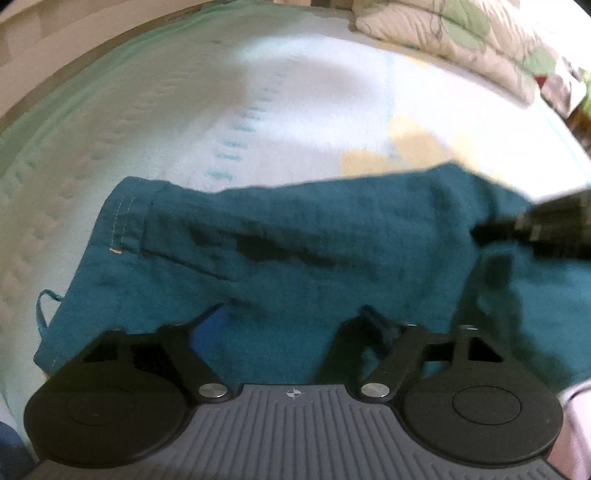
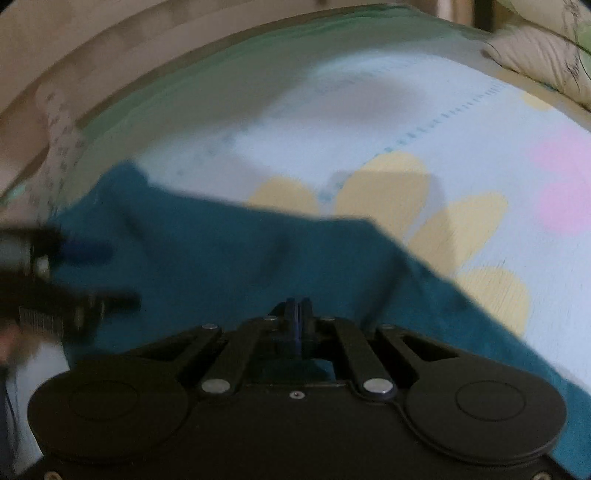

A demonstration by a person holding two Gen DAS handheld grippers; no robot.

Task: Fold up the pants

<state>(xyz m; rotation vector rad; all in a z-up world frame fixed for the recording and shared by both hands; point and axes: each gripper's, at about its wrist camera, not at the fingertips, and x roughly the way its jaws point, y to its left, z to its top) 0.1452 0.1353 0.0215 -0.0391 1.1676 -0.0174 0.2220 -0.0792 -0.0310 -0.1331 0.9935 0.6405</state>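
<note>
Left wrist: mid-fold, teal pants (image 1: 295, 240) spread across the bedsheet (image 1: 184, 122), left gripper (image 1: 295, 317) wide open above the cloth. Needs a fresh pinch next, probably.

Right wrist: right gripper (image 2: 297, 314) pressed closed, pinching cloth or not, impossible to say. Fabric creased, blurred.

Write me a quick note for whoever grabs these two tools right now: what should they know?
Left gripper: fingers spread open over the teal pants, holding nothing.
Right gripper: fingers closed together; whether cloth is pinched between them is too blurred to tell.
The pants lie across the flowered bedsheet, rumpled, pillow beyond.
Done: seemingly at least one fold.
Left: probably finishing the fold and smoothing.
</note>
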